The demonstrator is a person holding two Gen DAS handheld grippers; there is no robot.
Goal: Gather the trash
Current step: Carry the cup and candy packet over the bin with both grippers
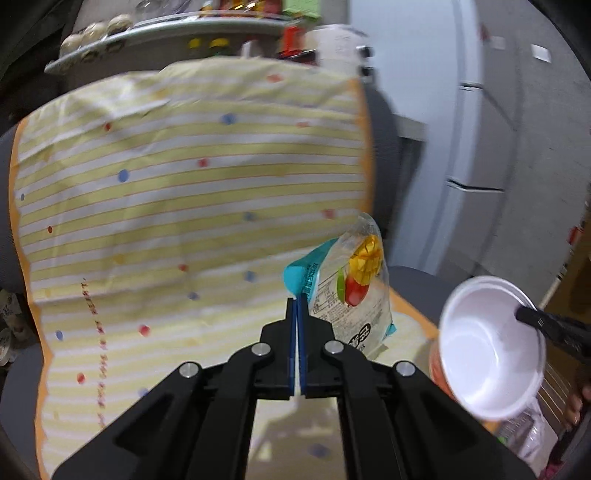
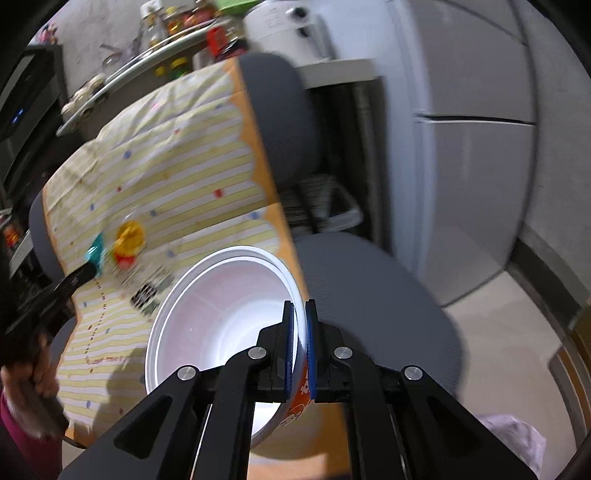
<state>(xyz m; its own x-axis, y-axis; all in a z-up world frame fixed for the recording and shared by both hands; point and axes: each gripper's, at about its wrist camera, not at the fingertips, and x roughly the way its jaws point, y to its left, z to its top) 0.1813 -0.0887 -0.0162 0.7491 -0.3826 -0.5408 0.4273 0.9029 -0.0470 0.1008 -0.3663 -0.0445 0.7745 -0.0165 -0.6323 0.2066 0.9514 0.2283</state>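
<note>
My left gripper (image 1: 297, 300) is shut on the teal edge of a clear plastic snack wrapper (image 1: 354, 284) with a mango picture, held up above the striped cloth (image 1: 184, 184). The same wrapper (image 2: 125, 243) shows blurred at the left of the right wrist view, pinched by the left gripper (image 2: 92, 267). My right gripper (image 2: 300, 306) is shut on the rim of an empty white foam noodle cup (image 2: 221, 314) with an orange outside. That cup (image 1: 487, 347) appears at the right of the left wrist view, with the right gripper's finger on its rim.
The yellow-striped cloth (image 2: 166, 166) covers a grey office chair (image 2: 369, 288). A white fridge (image 2: 472, 184) stands to the right, a shelf (image 1: 166, 33) with jars behind. A thin plastic bag (image 2: 509, 439) lies on the floor at lower right. A hand (image 2: 33, 376) holds the left gripper.
</note>
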